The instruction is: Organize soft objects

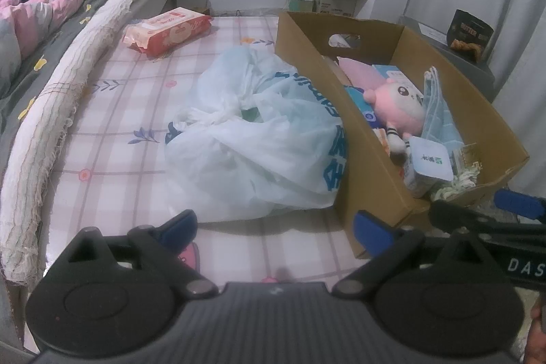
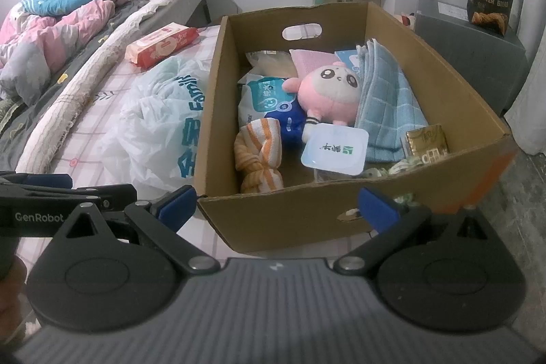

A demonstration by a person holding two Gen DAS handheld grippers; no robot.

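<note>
Two grippers hover spread wide and empty at the near end of the cardboard box (image 2: pixel 307 214); the left gripper (image 1: pixel 276 227) sits left of the box above the checked mat, the right gripper (image 2: pixel 276 207) faces the box's near wall; inside the box lie a pink plush toy (image 2: pixel 327 91), a blue towel (image 2: pixel 385 104) to its right, a striped orange cloth (image 2: pixel 259 156) near the front-left corner and a tissue pack (image 2: pixel 336 149) just in front of the toy; a plastic bag (image 1: pixel 259 132) slumps against the box's left wall, and a red wipes pack (image 1: pixel 167 33) lies well beyond it; the bag could slip or tear if pinched by thin film, and crowded items may snag when reaching in.
</note>
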